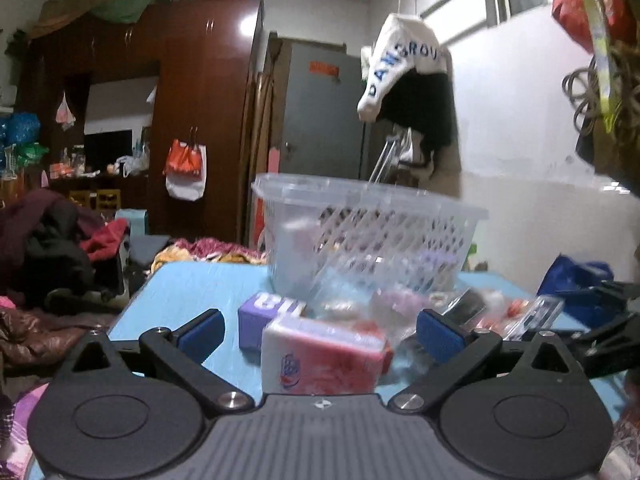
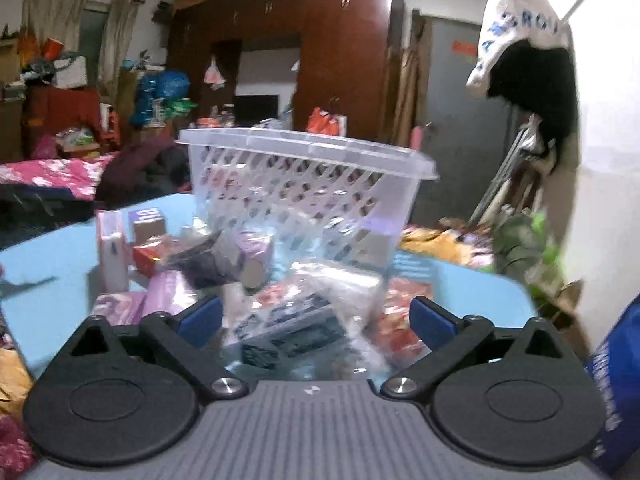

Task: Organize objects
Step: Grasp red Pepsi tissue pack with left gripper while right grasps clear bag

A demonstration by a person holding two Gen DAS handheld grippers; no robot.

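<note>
A clear lattice basket (image 1: 372, 236) stands on the blue table (image 1: 188, 292), with several small packs heaped in front of it. My left gripper (image 1: 320, 334) is open; a pink and white pack (image 1: 324, 356) lies between its blue pads (image 1: 202, 334) without touching them, and a purple box (image 1: 268, 312) sits just behind. In the right wrist view the same basket (image 2: 304, 184) rises behind a clear bag holding a dark box (image 2: 304, 320). My right gripper (image 2: 316, 320) is open around that bag, pads (image 2: 432, 320) apart from it.
On the table (image 2: 60, 256) left of the pile are an upright white pack (image 2: 112, 252), a red box (image 2: 154, 256) and purple packs (image 2: 120, 306). A blue bag (image 1: 572, 280) hangs off the table's right. Clothes (image 1: 52, 248) cover the bed behind; a dark wardrobe (image 1: 200, 80) is beyond.
</note>
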